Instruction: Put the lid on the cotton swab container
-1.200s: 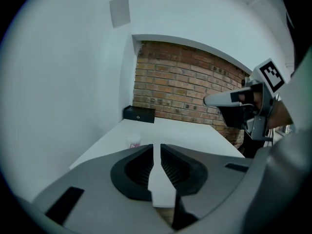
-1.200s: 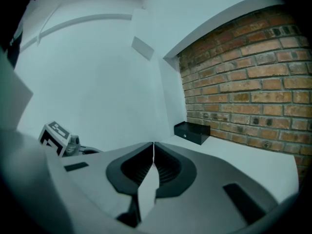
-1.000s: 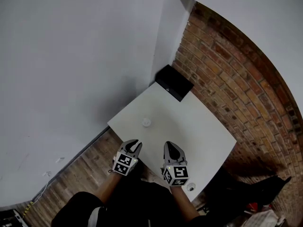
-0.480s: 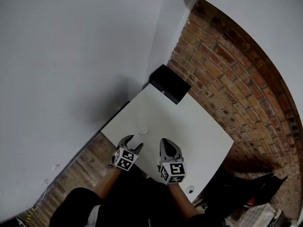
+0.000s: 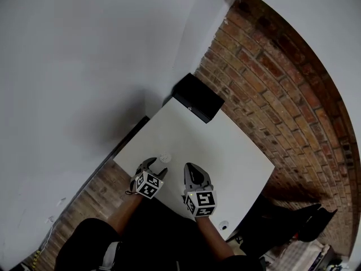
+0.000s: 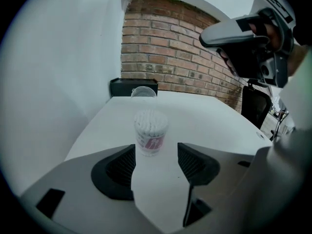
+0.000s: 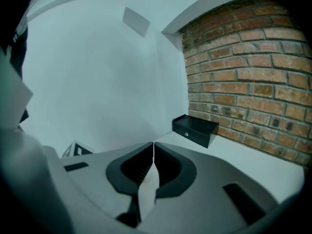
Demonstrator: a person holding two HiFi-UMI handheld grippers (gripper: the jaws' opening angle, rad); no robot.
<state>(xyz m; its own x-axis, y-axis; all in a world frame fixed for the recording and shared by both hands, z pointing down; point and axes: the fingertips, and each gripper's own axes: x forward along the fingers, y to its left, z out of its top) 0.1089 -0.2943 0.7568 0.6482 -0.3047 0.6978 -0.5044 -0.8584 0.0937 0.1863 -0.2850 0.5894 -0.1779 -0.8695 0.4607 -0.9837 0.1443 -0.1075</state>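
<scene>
White-tipped swabs fill the cotton swab container (image 6: 151,135), standing untouched between the left tongs' (image 6: 156,152) just-opened, wide-apart tips; right tongs (image 7: 153,152) alongside, fully closed.

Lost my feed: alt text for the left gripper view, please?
The left tongs, jaws just opened, point at an uncapped clear round container of white cotton swabs, upright on the white table at their tips, untouched. A black box sits behind.

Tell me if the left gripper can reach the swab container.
Probably yes: the left gripper has just been opening its jaws, empty; the swab container stands just beyond them, unblocked.
</scene>
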